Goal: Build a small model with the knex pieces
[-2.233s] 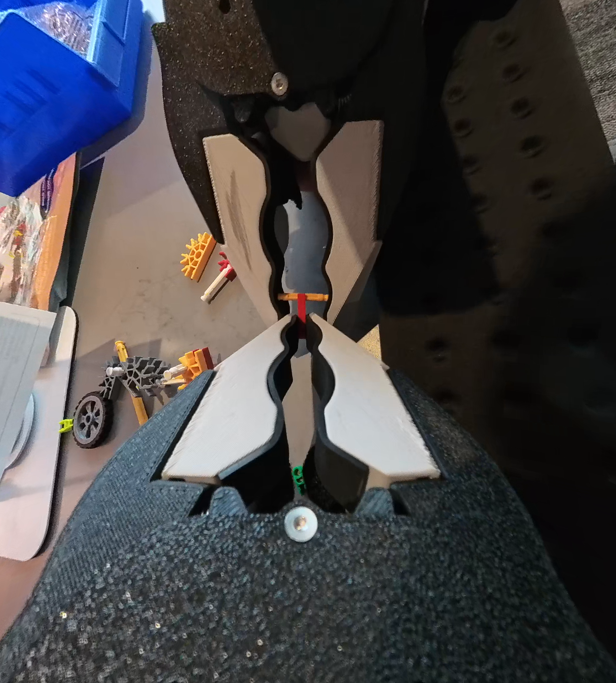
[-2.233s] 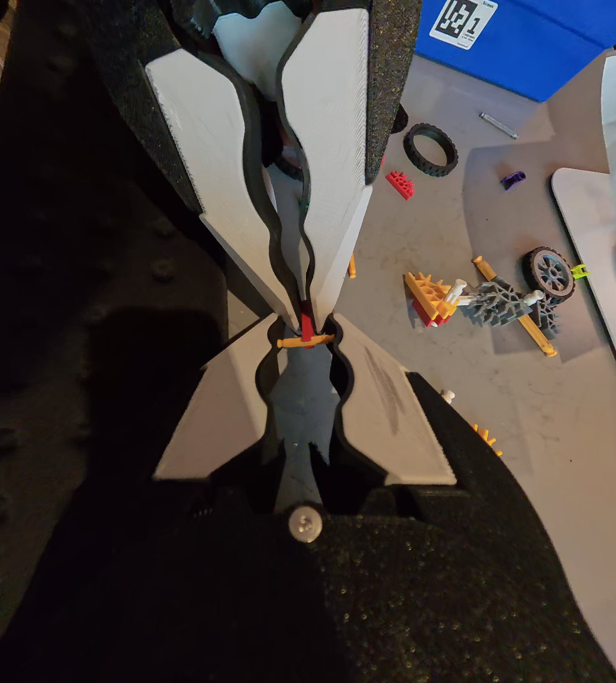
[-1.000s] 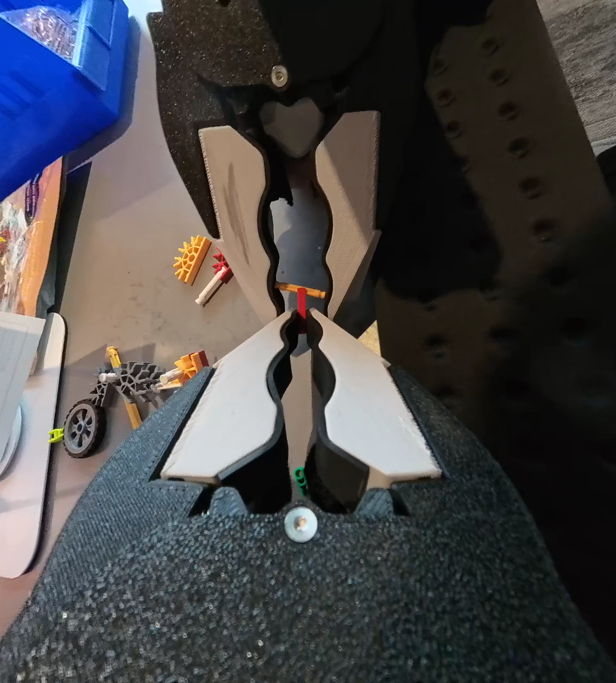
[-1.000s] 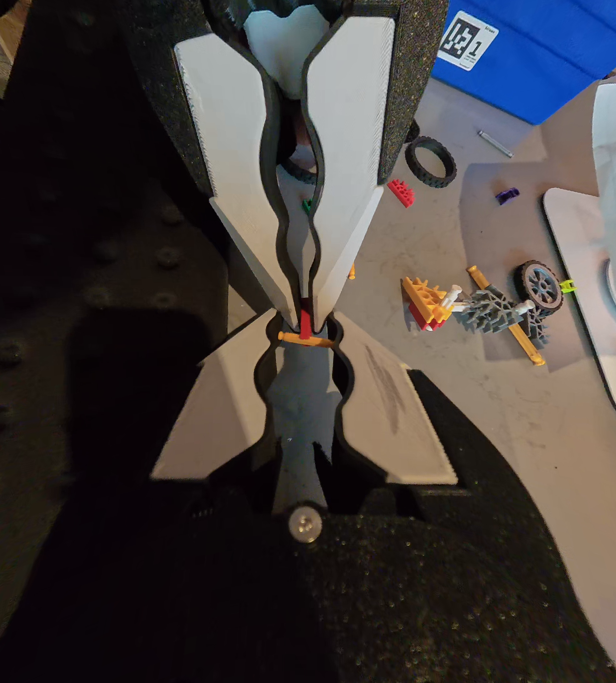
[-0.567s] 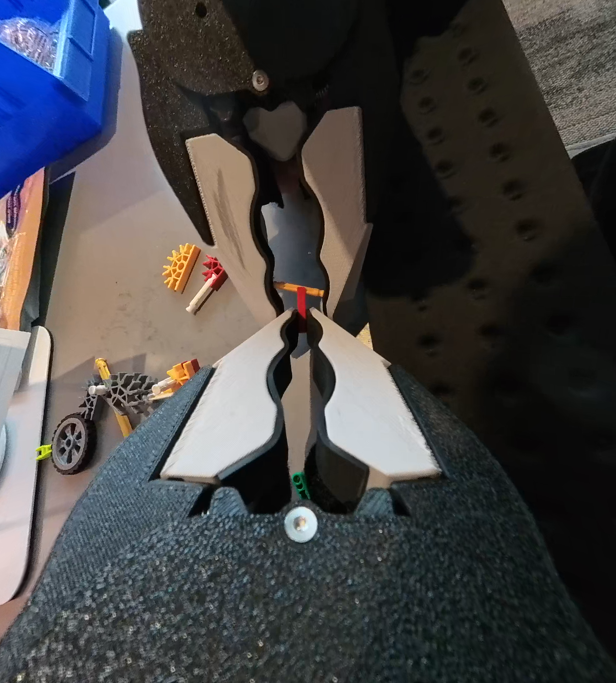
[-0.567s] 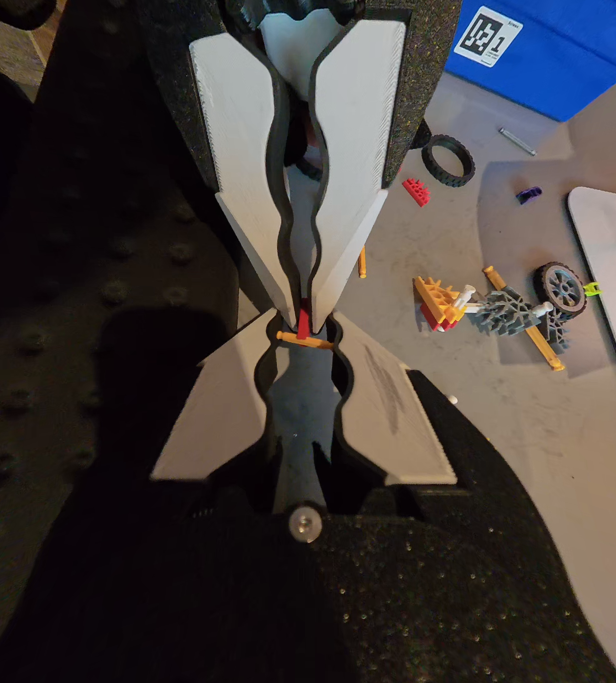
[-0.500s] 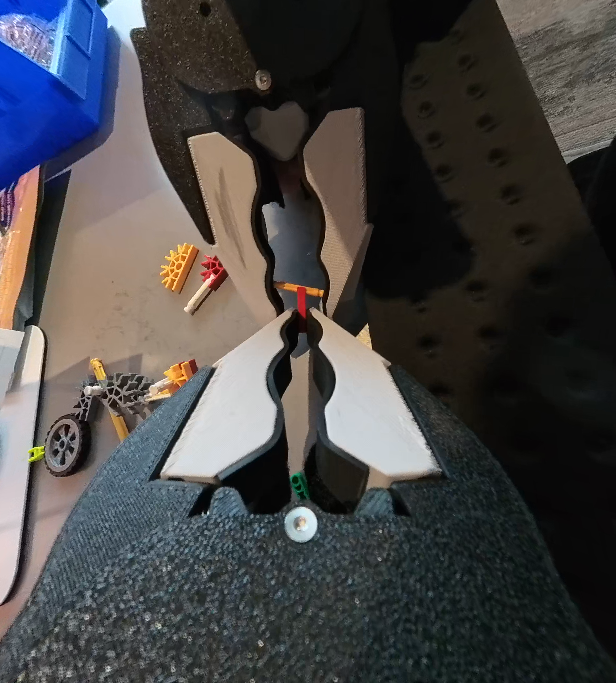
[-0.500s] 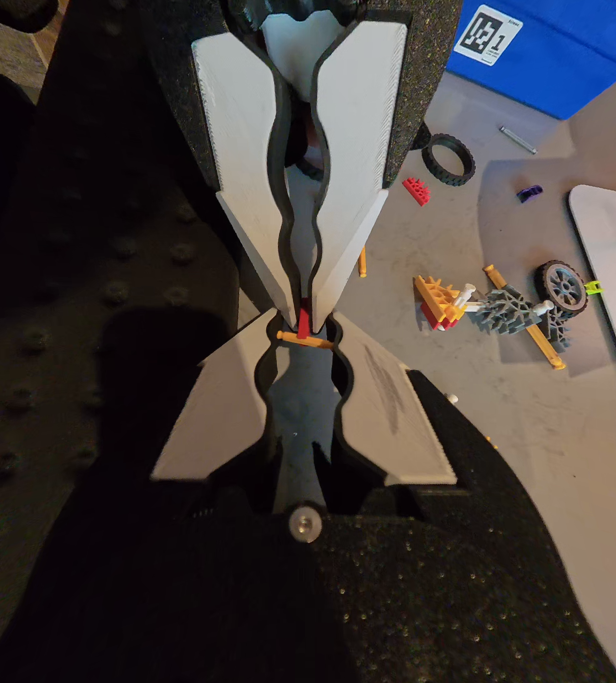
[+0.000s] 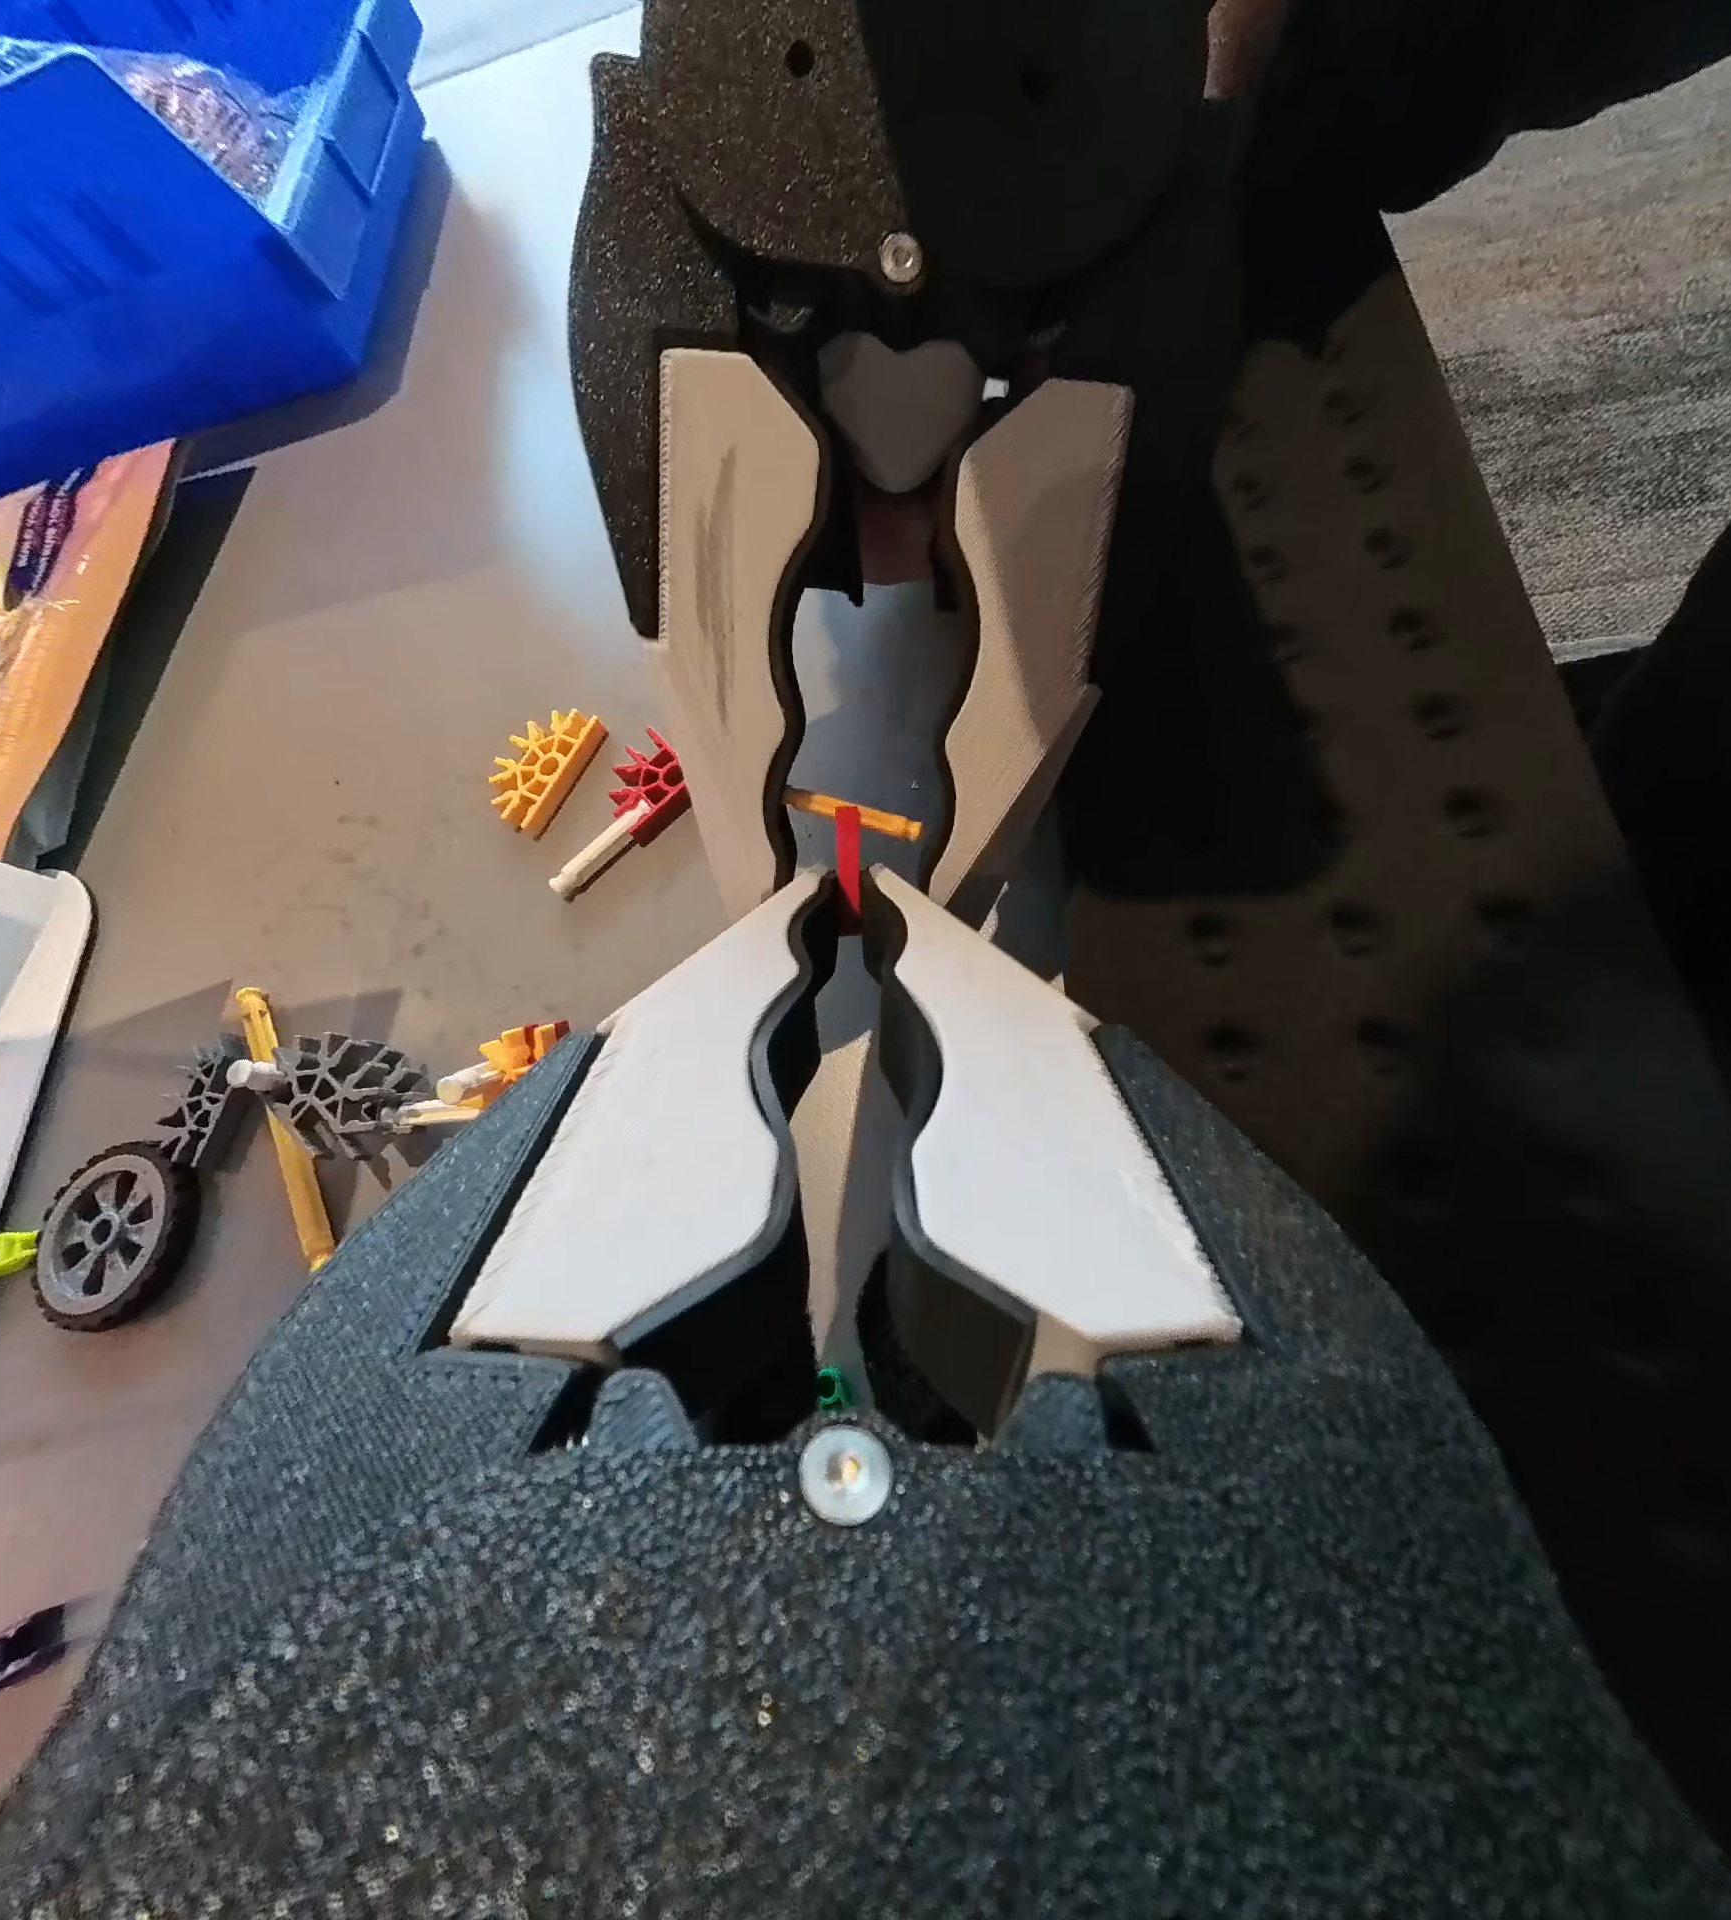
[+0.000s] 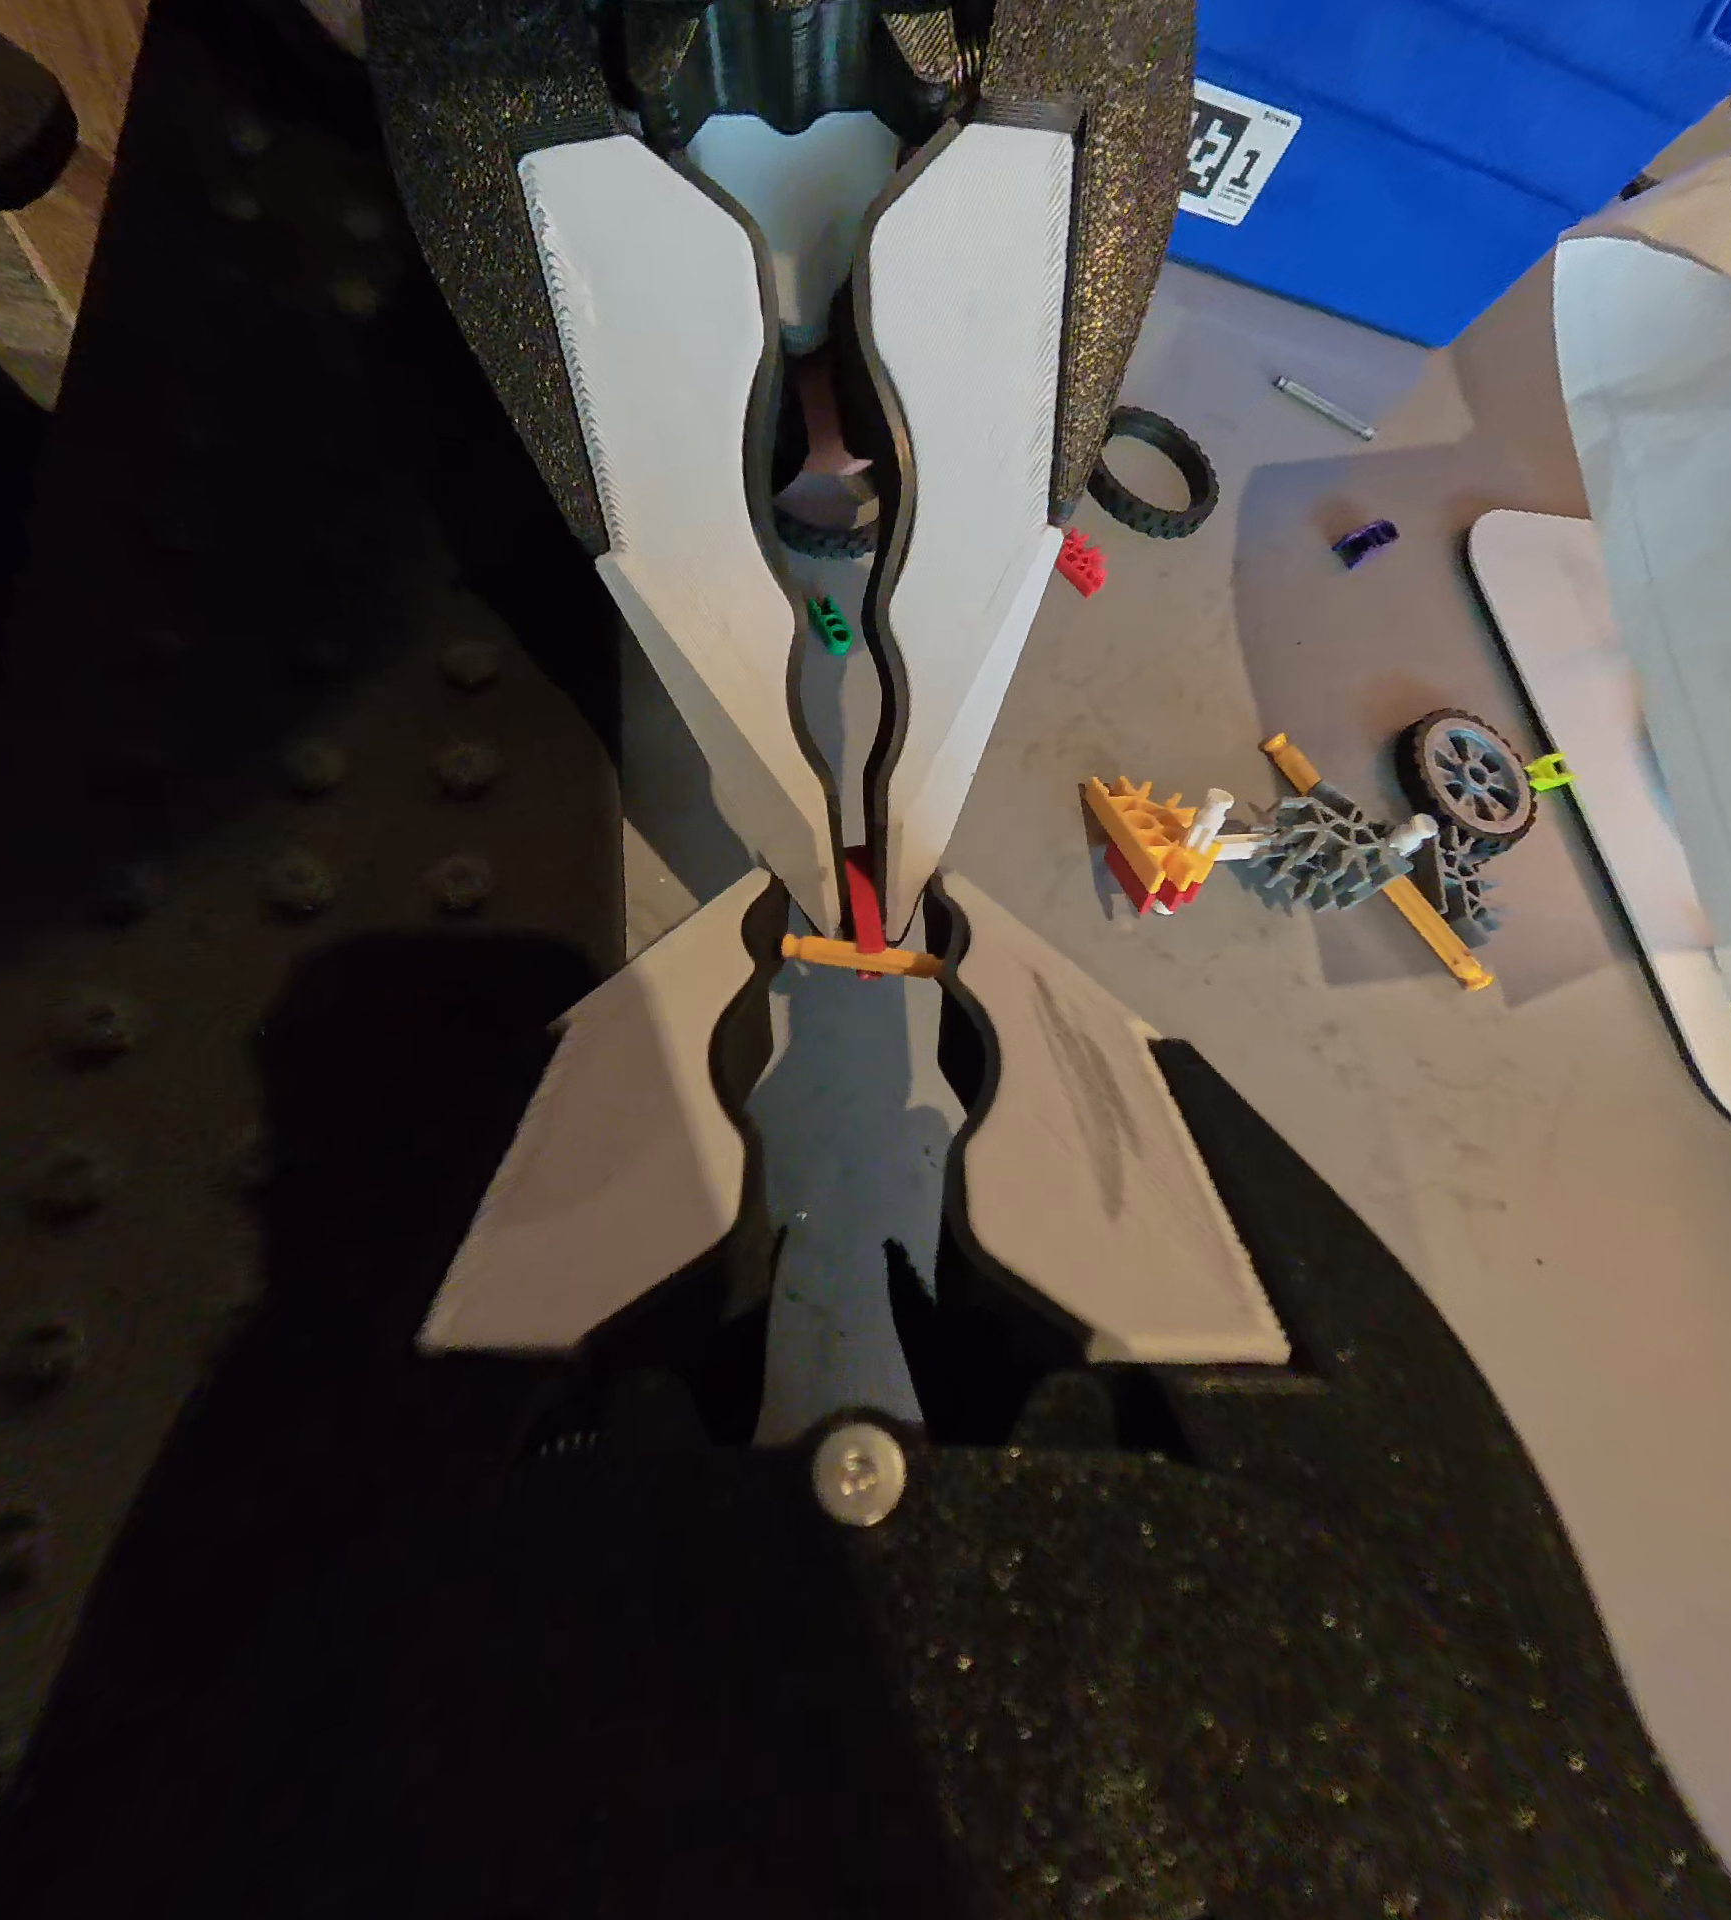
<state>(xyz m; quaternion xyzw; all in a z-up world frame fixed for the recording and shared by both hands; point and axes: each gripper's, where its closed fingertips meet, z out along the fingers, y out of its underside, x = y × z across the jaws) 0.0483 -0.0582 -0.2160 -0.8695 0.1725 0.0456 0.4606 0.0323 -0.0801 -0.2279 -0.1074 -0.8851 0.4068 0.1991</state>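
Note:
My two grippers meet tip to tip above a grey table (image 9: 341,852). My left gripper (image 9: 845,896) is shut on a thin red connector (image 9: 846,847) that sticks out past its tips. My right gripper (image 10: 856,935) is shut on a short orange rod (image 10: 819,951), held crosswise between its fingers. The red connector (image 10: 863,899) meets the rod at its middle. In the left wrist view the right gripper (image 9: 853,831) faces me with the rod (image 9: 892,828) across its tips. In the right wrist view the left gripper (image 10: 856,902) comes down from the top.
A part-built model (image 9: 321,1086) with a spoked wheel (image 9: 108,1236) lies on the table, also in the right wrist view (image 10: 1328,842). A yellow fan connector (image 9: 544,771), a red connector on a white rod (image 9: 632,821), a black tyre (image 10: 1152,488) and a blue bin (image 9: 113,229) are nearby. A white board (image 10: 1588,727) lies at the table's side. Only a small space, under 4 cm, lies between the two pairs of fingers.
Both grippers stay shut and tip to tip on the same two pieces. They have shifted a little over the table together, and slightly more of the red connector shows past the left fingertips.

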